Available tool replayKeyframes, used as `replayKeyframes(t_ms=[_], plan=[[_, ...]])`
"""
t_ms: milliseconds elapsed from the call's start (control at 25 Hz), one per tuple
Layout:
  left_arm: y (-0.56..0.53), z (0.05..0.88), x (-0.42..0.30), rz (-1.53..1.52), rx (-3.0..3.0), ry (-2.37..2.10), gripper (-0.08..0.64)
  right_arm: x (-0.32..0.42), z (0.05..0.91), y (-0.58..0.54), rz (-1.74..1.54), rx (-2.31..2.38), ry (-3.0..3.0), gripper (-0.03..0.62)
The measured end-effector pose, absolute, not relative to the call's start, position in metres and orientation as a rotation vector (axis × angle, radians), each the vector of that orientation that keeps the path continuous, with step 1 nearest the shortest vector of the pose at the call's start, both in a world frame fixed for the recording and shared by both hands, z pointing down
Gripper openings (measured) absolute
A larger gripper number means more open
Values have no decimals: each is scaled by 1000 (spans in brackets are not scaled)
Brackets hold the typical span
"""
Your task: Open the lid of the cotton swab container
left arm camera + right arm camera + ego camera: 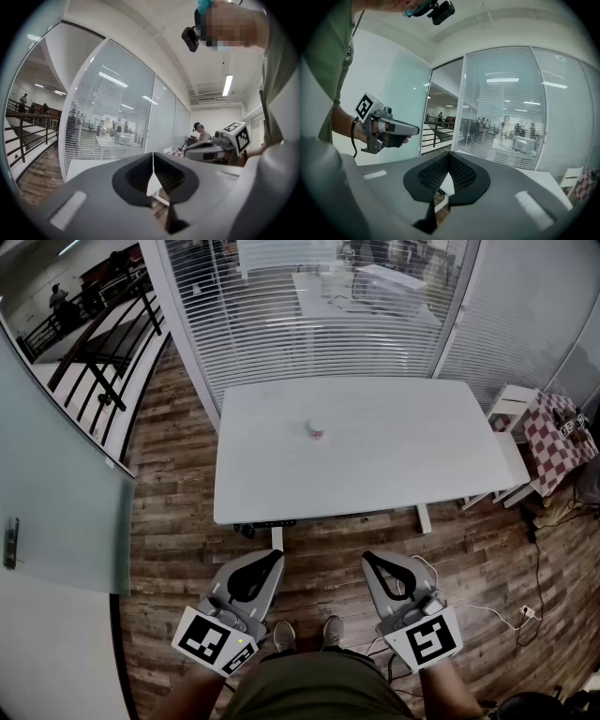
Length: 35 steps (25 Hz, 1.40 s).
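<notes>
Both tongs are held low over the wooden floor (pixel 178 549), short of the near edge of the white bench (pixel 403 474). The left tongs (pixel 277 557) and right tongs (pixel 367 556) sit side by side with a gap between them, tips aimed toward the bench. Each one's own view shows the jaws pressed fully together with nothing pinched between them, just the floor and bench edge showing through the notch underneath.

The cotton swab container (pixel 316 430) is a small white tub standing upright on the bench, well ahead of both tongs. It's roughly in line with the gap between them, a bit more toward the left tongs' side. Neither one is anywhere near touching it. It's too small to tell how its lid sits.

Past the bench, ahead of the tongs, there's a glass wall with blinds (pixel 309 324). The person's shoes (pixel 284 636) show just behind the tongs, between the two marker cubes (pixel 214 641). Off beyond the right tongs' side there's a red-and-white checkered cloth (pixel 558 442).
</notes>
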<state>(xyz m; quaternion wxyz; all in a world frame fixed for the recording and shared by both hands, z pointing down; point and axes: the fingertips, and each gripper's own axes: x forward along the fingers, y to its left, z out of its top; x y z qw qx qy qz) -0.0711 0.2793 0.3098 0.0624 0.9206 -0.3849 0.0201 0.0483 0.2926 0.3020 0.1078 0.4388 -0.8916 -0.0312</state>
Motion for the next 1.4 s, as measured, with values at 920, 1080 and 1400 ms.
replayKeyframes(t_ms=[920, 1080, 1400], plan=[[302, 318, -20, 89, 2737, -1286, 11, 118, 313, 299, 16, 1299, -2647, 9], [306, 321, -14, 99, 2722, -1312, 11, 126, 318, 302, 27, 1271, -2676, 9], [303, 325, -9, 109, 2710, -1331, 11, 133, 323, 298, 31, 1252, -2677, 9]])
